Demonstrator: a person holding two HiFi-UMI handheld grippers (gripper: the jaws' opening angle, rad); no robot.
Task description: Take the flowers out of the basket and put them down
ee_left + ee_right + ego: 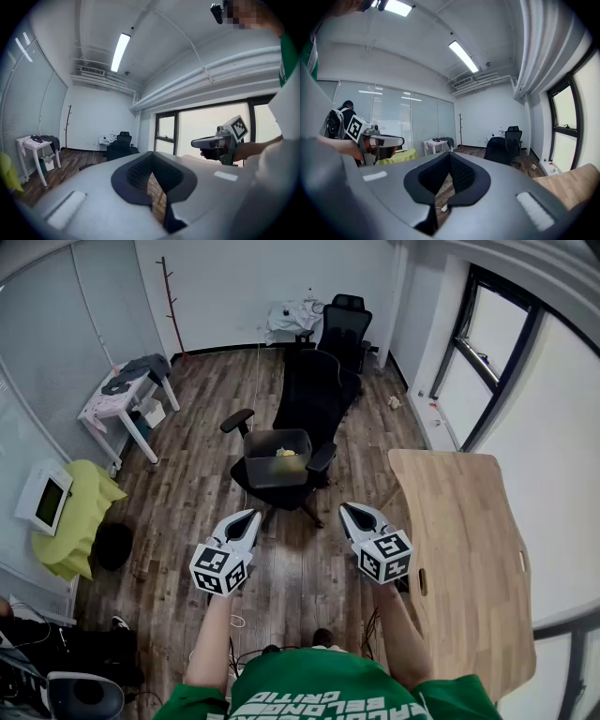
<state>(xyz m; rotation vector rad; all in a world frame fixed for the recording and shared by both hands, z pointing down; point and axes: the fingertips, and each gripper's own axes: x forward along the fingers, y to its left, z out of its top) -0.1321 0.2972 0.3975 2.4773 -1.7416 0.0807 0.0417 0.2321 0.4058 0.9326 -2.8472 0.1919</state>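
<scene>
in the middle of the head view, a black mesh-backed office chair [314, 395] stood on the dark plank floor [206, 456]. a grey, box-shaped basket [277, 472] with rounded corners sat on its seat. the flowers [286, 453] lay inside the basket as a small yellow clump; their shape was too small to read. nearer the camera, the left gripper [249, 517] and the right gripper [349, 510] were held side by side, well apart from each other and short of the chair. both were smooth white-and-black shells tapering to a point, each with a checkered marker cube at its back. a pale wooden desk [459, 549] with a curved edge lay to the right, and a white side table [117, 409] draped with cloth stood to the left.

in the left gripper view, the two grey jaws met at their tips with nothing between them. their black ribbed pads [138, 173] framed a diamond-shaped gap through which only the floor showed. the right gripper appeared alongside, level, in a hand. the chair sat small and dark at the far wall; the basket could not be made out here.

in the right gripper view, the jaws looked the same: tips pressed together, dark textured pads bowed round an empty opening over the floor. the left gripper hung at the left, in front of frosted glass panels, and the desk's wood grain showed at the lower right.
</scene>
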